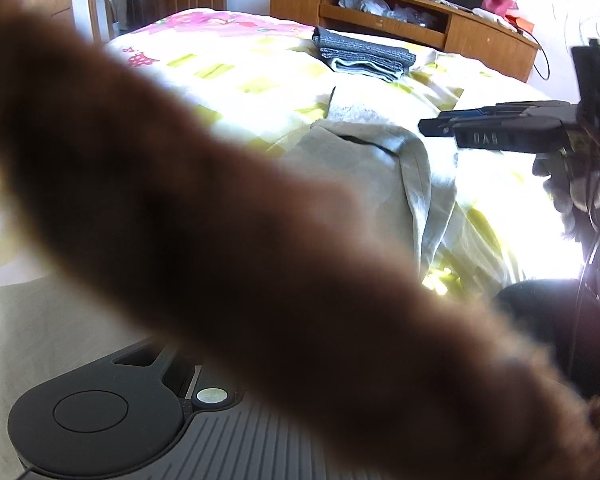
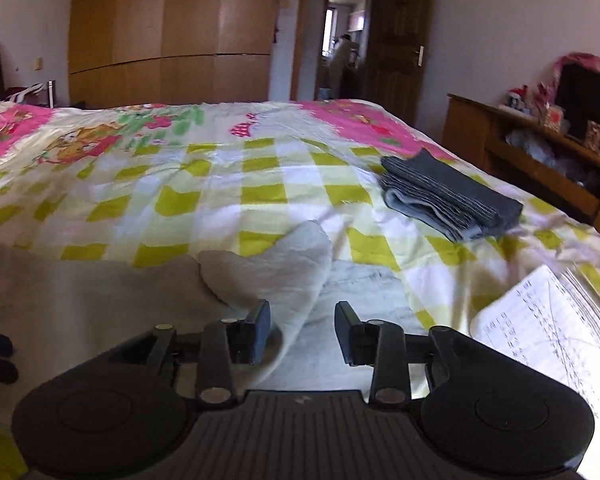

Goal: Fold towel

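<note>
right gripper (image 2: 302, 332): jaws stand apart with a clear gap, nothing pinched; the pale towel (image 2: 284, 276) lies under and just ahead of them, its loose rounded corner raised beside the left finger pad (image 2: 260, 330). whether that pad brushes the cloth cannot be told.

left gripper: fingertips hidden in its own view behind a blurred brown furry mass (image 1: 236, 240) that crosses the lens from upper left to lower right; what this mass is cannot be told, nor whether the jaws are wide or narrow. only the gripper's lower housing shows.

towel sits rumpled, partly doubled over itself, on the near part of the bed (image 2: 220, 184), with a folded hem ridge running toward the camera in the left wrist view (image 1: 384, 160). the right gripper (image 1: 440, 127) reaches in from the right edge of that view, above the towel.

farther along the bed, toward its right edge: a folded dark grey towel stack (image 2: 452, 204). an open lined notebook (image 2: 548, 320) lies at the near right corner. wooden cabinet (image 2: 540, 168) stands beyond the bed's right side.
</note>
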The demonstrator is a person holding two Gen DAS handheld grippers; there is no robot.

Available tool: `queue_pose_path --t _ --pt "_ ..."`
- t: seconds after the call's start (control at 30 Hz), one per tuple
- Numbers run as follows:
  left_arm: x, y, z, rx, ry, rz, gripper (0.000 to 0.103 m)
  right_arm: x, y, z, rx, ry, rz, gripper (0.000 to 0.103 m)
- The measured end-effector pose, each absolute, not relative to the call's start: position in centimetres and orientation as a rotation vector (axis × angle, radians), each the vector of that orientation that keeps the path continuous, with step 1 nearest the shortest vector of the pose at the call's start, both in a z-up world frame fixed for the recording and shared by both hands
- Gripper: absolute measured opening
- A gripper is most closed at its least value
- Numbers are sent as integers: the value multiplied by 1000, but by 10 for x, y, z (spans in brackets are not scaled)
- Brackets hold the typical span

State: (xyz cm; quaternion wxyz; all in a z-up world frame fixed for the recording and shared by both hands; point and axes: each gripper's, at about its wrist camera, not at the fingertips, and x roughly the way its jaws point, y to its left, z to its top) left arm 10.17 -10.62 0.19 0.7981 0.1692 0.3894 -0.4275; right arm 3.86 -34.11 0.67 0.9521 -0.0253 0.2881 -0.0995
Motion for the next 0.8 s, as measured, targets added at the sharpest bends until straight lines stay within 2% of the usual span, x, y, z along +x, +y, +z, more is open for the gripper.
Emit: queue_pose_path --t 0.07,0.23,0.27,0.3,0.43,0.53,0.6,0.67,0.8 --pt "102 -108 1 360 838 -913 22 57 -325 0 -161 618 -186 58" --pt "102 -116 1 357 846 -907 22 99 -309 -25 -319 652 -193 55" --pt "101 -118 1 358 845 -906 22 102 -314 -26 -309 650 -218 43" --pt "101 -119 1 357 844 -905 22 100 -326 -19 -244 646 -250 16" --pt "99 -120 5 353 832 -904 22 50 -401 21 229 561 -317 17" --pt "100 -122 4 348 837 -912 22 17 -453 17 567 533 -307 17" --pt "101 -125 1 346 842 -909 22 10 -472 -1 685 555 -309 18" --pt "102 -129 -2 337 854 -906 22 8 -483 -18 777 607 -312 24" --pt "96 -136 -3 354 859 -918 22 -3 -485 -28 827 588 -311 29"
